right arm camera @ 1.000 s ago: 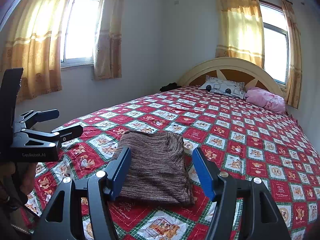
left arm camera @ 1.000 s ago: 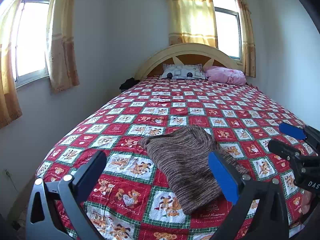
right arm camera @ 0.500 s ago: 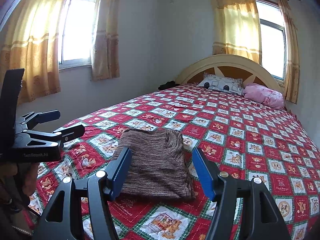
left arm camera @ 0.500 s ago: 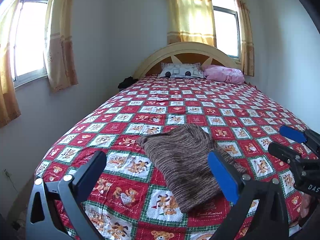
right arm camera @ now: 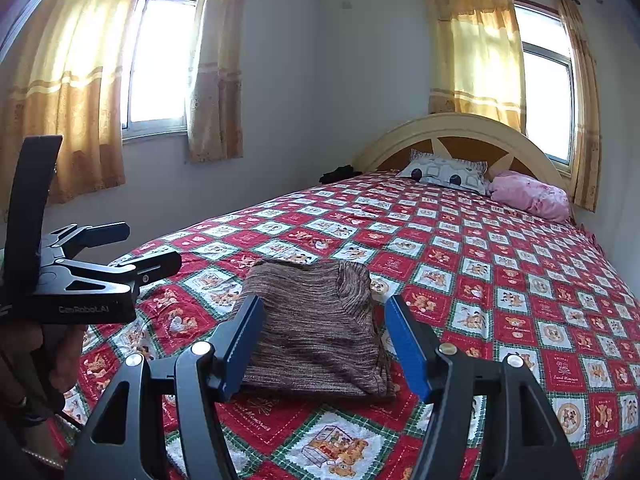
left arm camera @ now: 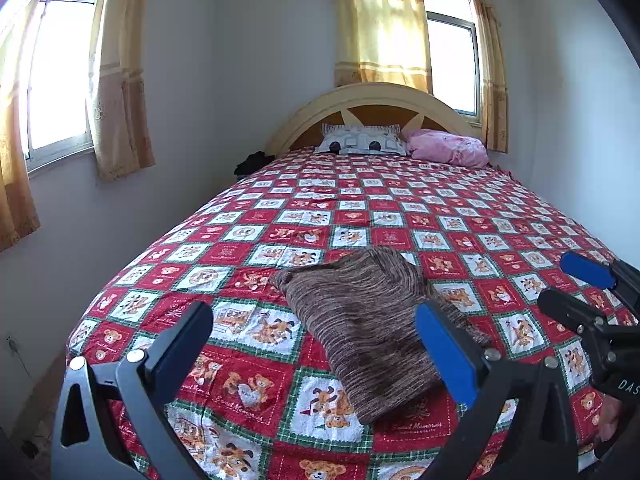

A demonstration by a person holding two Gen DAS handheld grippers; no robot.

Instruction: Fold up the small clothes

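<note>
I have both grippers hanging above the foot of the bed (left arm camera: pixel 248 236), and neither is touching anything: the left gripper (left arm camera: pixel 314 344) has its jaws spread wide and empty, and the right gripper (right arm camera: pixel 324 344) likewise stands released with nothing between its pads. The brown knitted garment (right arm camera: pixel 316 328) lies on the patchwork bedspread near the foot end, already doubled into a compact, thick rectangle with what looks like a rolled hem or collar along its far edge, though the fisheye makes it hard for me to say which part that is. I judge the folding largely done; the piece sits flat and square because its layers are stacked on one another, and the soft bedspread beneath keeps it from sliding. I hold the jaws open and clear so as not to snag the knit or drag a layer loose. From the right wrist view the garment sits squarely between my fingers, which suits a last tidy or a lift. The pillows (left arm camera: pixel 362 140) at the headboard are well apart from it.
</note>
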